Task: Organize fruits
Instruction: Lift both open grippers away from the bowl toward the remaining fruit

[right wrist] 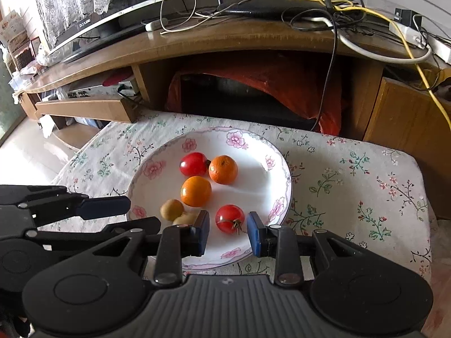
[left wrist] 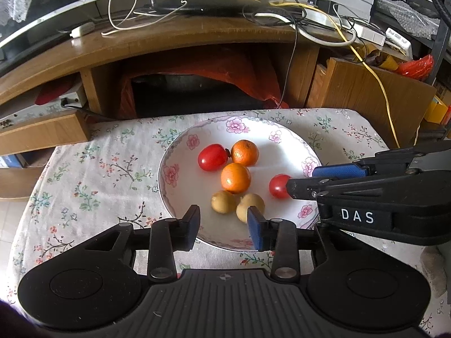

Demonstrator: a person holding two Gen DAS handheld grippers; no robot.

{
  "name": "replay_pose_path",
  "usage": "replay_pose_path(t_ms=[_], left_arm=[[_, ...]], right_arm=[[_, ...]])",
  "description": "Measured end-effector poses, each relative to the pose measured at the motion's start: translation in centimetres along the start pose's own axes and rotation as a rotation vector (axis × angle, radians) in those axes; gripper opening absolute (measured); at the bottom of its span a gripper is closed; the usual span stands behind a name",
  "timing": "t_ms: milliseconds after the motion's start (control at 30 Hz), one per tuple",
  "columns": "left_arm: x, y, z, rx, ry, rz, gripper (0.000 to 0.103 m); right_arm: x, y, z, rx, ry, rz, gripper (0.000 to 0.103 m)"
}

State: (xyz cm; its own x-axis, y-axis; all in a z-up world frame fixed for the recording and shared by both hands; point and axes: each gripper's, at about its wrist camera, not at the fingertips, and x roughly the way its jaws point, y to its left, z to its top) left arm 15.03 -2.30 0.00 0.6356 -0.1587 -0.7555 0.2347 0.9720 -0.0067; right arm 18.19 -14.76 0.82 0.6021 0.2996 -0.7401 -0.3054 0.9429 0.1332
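Nearest the lens, the left gripper (left wrist: 224,225) is hanging over the near rim of the flowered plate (left wrist: 180,140), its jaws spread wide with nothing between them, one blue pad sitting just in front of the nearer yellowish fruit (left wrist: 251,205). Over on the right, the right gripper (right wrist: 228,232) is also standing open and empty, its fingers lined up either side of the near tomato (right wrist: 229,218) without touching it, so a pick looks to be the step in hand. The risk here: the tomato is round and smooth, and a pinch off its middle could be squirting it across the glazed plate into its neighbours or over the rim. The two grippers are also working close together, so a careless reach could be knocking one against the other. Scanning the plate left to right in the right wrist view: the far yellowish fruit (right wrist: 172,209) touching its partner, the front orange (right wrist: 196,191), the far tomato (right wrist: 194,164) pressing against the back orange (right wrist: 223,169), all six fruits sitting on the plate, which is resting on the floral tablecloth (right wrist: 352,169).
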Motion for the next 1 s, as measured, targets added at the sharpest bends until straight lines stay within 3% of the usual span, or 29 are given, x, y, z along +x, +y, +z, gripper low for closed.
replay_pose_path(t_ms=[1000], left_arm=[[-4.7, 2.8, -3.5, -0.086, 0.032, -0.003, 0.054]], right_arm=[[-3.3, 4.3, -3.5, -0.036, 0.037, 0.07, 0.031]])
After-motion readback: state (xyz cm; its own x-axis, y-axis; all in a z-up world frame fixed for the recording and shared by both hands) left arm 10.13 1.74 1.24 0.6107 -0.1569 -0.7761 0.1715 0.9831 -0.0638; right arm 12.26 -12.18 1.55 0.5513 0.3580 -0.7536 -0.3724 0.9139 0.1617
